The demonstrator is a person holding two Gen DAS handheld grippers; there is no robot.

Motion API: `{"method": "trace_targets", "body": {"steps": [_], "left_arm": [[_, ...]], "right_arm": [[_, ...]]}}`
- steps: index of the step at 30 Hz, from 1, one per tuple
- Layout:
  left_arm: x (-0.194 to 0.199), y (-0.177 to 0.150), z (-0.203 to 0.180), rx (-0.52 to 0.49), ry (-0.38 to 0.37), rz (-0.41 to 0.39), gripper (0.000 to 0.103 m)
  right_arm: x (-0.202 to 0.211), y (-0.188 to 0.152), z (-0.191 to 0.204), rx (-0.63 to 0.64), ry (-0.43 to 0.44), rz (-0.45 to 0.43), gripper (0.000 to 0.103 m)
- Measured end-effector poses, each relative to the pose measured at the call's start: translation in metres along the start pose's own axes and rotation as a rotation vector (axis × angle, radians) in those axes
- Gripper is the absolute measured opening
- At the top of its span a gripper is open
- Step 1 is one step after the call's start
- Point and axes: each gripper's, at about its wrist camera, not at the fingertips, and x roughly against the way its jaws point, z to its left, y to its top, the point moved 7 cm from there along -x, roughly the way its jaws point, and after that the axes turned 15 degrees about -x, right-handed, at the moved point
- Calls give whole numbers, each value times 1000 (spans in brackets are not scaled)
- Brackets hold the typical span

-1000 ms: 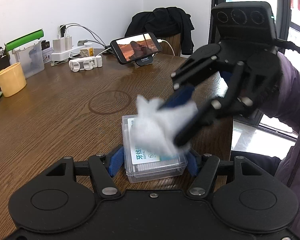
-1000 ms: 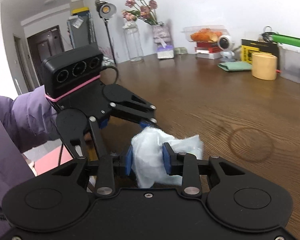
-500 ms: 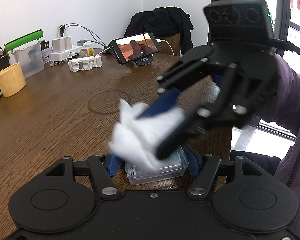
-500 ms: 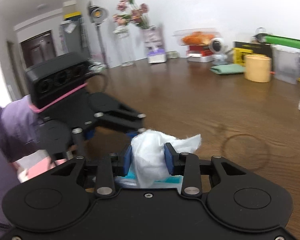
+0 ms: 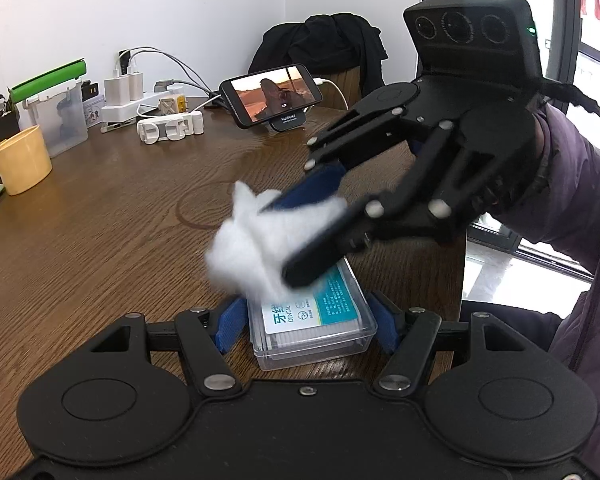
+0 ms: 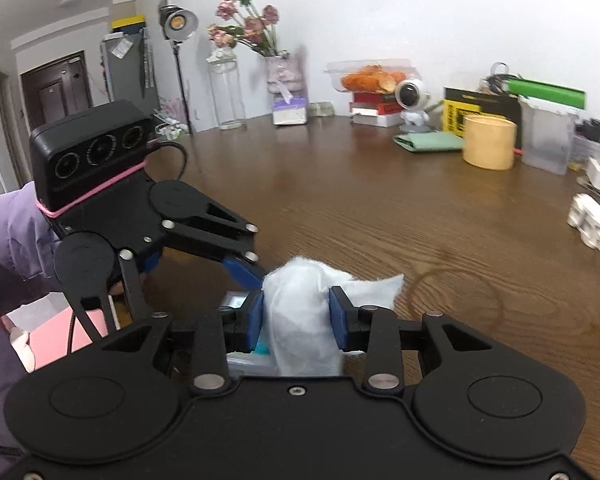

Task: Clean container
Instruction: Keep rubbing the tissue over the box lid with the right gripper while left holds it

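Note:
A clear plastic container [image 5: 320, 320] with a white and teal label lies on the brown wooden table [image 5: 100, 240]. My left gripper [image 5: 306, 316] is shut on the container's sides with its blue pads. My right gripper [image 6: 296, 316] is shut on a wad of white tissue [image 6: 300, 312]. In the left wrist view the right gripper [image 5: 276, 240] reaches in from the right and presses the tissue [image 5: 256, 244] on the container's far left top. In the right wrist view only a sliver of the container [image 6: 236, 300] shows behind the tissue.
A phone on a stand [image 5: 276, 94], a white power strip with chargers [image 5: 136, 100], a yellow cup [image 5: 22, 160] and a clear box with green lid [image 5: 56, 112] stand at the table's back. The table's edge runs on the right, by a window. A chair with a black jacket [image 5: 324, 48] stands behind.
My right gripper has swept the tissue across the container's lid toward the left and far end. The left gripper keeps its hold on the container.

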Motion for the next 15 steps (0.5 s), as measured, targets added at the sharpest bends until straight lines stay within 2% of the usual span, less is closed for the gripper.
{"method": "trace_targets", "body": {"steps": [4,7,15], "left_arm": [[0,0,1,0,0,0,64],[0,0,0,0,0,0,64],[0,0,0,0,0,0,64]], "right_arm": [[-3,-6,17,46,71,31,37],[6,-12,19,64,83,56,36],[22,-2,-17,28,-41,32,36]]}}
